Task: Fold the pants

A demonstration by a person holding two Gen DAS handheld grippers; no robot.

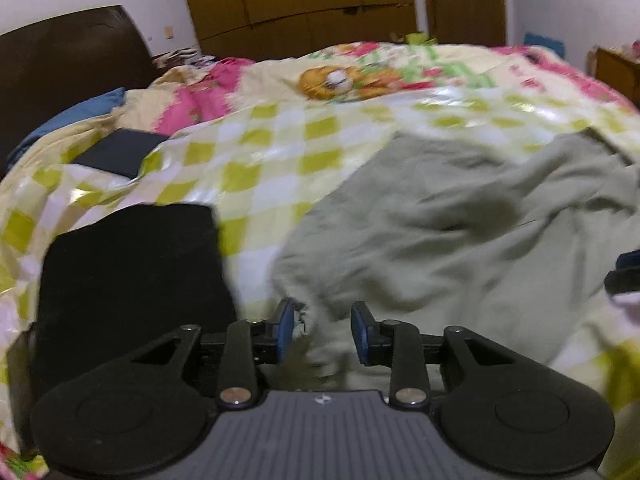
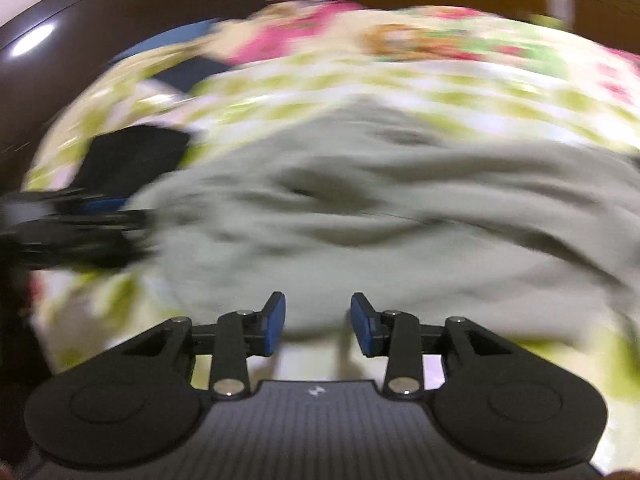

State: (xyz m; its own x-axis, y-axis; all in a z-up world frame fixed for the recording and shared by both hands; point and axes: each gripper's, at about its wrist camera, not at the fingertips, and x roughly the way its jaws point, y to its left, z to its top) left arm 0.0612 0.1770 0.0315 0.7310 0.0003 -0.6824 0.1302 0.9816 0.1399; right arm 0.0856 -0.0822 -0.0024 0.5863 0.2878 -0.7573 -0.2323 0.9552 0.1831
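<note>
The pale grey-green pants (image 1: 460, 232) lie rumpled on the checked bedspread (image 1: 256, 152). My left gripper (image 1: 322, 326) is open, its blue pads either side of the pants' near left edge, cloth lying between them. My right gripper (image 2: 318, 326) is open at the pants' (image 2: 360, 216) near edge; that view is motion-blurred. The left gripper also shows at the left of the right wrist view (image 2: 80, 220), and the right gripper at the right edge of the left wrist view (image 1: 624, 276).
A folded black garment (image 1: 128, 276) lies left of the pants. A dark flat item (image 1: 116, 152) lies further back left. A dark headboard (image 1: 68, 56) and wooden wardrobe (image 1: 304, 0) stand behind the bed.
</note>
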